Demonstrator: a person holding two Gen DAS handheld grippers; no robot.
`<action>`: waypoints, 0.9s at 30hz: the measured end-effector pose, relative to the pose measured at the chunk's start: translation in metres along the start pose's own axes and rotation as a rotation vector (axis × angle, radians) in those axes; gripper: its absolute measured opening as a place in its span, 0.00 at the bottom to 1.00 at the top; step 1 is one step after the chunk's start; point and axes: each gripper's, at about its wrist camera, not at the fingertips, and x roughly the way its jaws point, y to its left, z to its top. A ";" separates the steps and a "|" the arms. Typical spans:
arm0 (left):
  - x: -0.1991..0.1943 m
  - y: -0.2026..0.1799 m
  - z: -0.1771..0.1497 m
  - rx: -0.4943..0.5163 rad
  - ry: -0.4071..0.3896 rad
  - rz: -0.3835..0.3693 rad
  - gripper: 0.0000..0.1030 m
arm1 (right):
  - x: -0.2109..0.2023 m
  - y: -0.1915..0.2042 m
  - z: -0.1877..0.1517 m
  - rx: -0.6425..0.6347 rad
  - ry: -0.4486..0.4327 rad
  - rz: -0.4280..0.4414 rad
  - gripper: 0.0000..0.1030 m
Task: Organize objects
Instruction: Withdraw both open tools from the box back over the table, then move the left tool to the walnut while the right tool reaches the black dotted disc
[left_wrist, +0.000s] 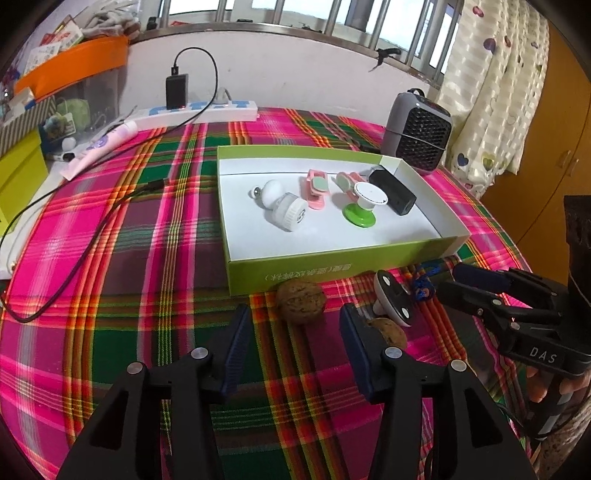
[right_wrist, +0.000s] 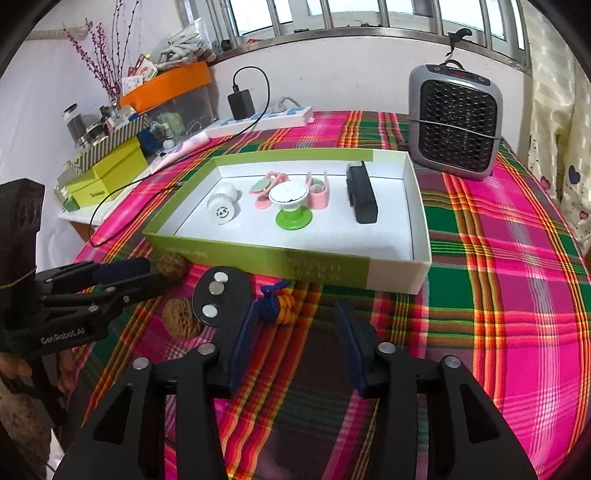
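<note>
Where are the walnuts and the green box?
Far walnut (left_wrist: 301, 301), left wrist view: middle of its shell.
Near walnut (right_wrist: 180, 316), right wrist view: middle of its shell.
Green box (right_wrist: 258, 260), right wrist view: its front wall.

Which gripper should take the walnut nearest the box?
Left. The left gripper is open with that walnut just ahead between its fingers; the right gripper faces the blue-orange knot.

Grey heater, power strip, orange-lidded bin behind plaid cloth
</note>
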 end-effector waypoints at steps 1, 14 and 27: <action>0.001 0.000 0.001 0.001 0.003 0.001 0.47 | 0.001 0.000 0.000 0.000 0.004 0.002 0.46; 0.011 0.000 0.005 0.014 0.027 0.038 0.47 | 0.014 0.008 0.001 -0.056 0.056 -0.007 0.46; 0.014 -0.001 0.007 0.006 0.032 0.044 0.47 | 0.019 0.015 0.002 -0.112 0.069 -0.049 0.46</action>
